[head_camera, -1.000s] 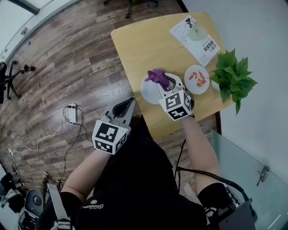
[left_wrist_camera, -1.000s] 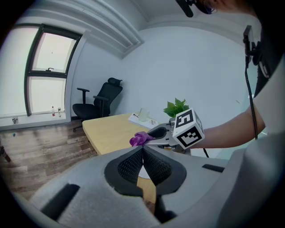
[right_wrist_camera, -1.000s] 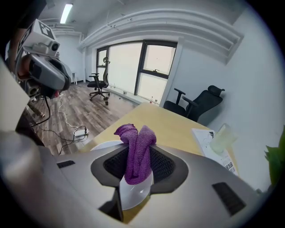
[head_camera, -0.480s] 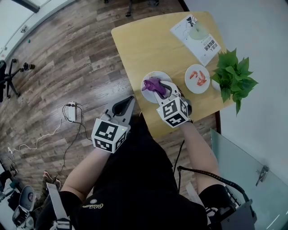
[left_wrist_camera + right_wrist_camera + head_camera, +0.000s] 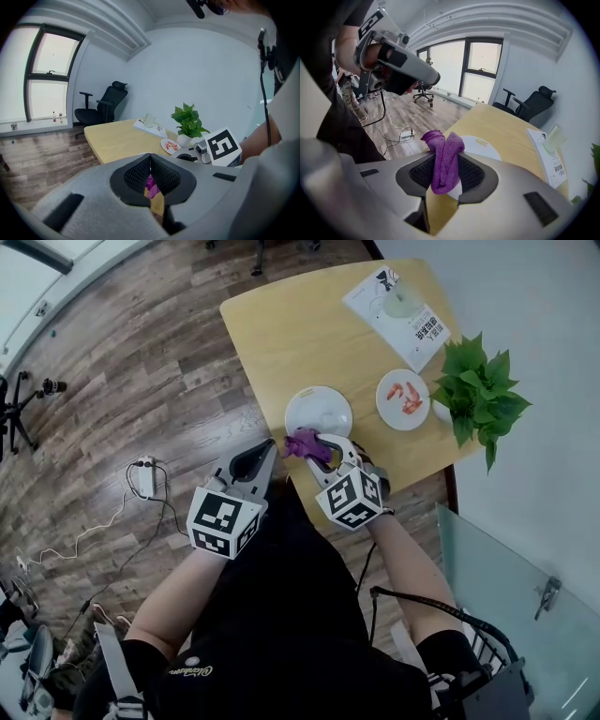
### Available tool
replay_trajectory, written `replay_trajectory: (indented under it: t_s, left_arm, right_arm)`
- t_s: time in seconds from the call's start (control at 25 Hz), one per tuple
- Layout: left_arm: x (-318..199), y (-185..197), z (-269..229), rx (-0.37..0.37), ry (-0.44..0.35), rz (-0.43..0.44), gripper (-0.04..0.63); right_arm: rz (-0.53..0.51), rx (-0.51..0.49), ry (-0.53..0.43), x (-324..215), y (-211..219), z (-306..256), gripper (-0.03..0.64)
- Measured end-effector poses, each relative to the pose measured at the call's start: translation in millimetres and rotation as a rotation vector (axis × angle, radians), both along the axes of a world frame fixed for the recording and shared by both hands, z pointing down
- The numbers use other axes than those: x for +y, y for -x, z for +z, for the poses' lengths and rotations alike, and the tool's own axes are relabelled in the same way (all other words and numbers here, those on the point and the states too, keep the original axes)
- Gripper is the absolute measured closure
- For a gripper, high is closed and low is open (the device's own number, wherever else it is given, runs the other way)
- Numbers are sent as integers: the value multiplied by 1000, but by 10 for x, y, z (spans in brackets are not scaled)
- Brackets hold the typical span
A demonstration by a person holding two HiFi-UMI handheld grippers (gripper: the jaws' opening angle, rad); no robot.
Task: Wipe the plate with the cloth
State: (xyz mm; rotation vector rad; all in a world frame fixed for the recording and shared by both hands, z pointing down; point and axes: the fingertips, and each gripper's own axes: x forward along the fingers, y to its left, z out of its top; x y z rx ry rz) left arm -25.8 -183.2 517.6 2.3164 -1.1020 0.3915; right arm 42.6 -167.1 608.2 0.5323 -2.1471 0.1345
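Note:
A white plate (image 5: 319, 411) lies on the wooden table (image 5: 291, 324) near its front edge; it also shows in the right gripper view as the plate (image 5: 480, 146). My right gripper (image 5: 312, 448) is shut on a purple cloth (image 5: 305, 443), held just off the plate's near rim, at the table's front edge. In the right gripper view the cloth (image 5: 443, 160) hangs bunched between the jaws. My left gripper (image 5: 258, 463) hovers off the table to the left, jaws shut with nothing in them. The left gripper view catches the cloth (image 5: 151, 184) just past its jaws.
A small plate with shrimp (image 5: 403, 398) and a potted plant (image 5: 478, 395) stand at the table's right side. A booklet (image 5: 396, 306) lies at the far right corner. An office chair (image 5: 529, 105) stands beyond the table. A power strip and cables (image 5: 142, 479) lie on the floor.
My right gripper has drawn the purple cloth back across the plate towards me, from its far rim to just off its near rim. The left gripper has barely moved.

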Motion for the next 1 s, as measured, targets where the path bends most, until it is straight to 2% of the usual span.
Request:
replay_trajectory:
  t_s: [0.24,0.4,0.56,1.0]
  left_arm:
    - [36,19,-16,-1,1,2,591]
    - [37,40,-15,-7,0,-3,591]
    - [67,73,-8,-15,1,-11,591]
    - [42,112,22,-19,5,-17,591]
  right_arm:
    - [62,-14,-47,-268,-129,-121,495]
    - [136,24,-115,-780,-366,-168,497]
    - [138,75,-134,-1053,-466,-121,497]
    - [81,100,-111,-814,-430,-52,495]
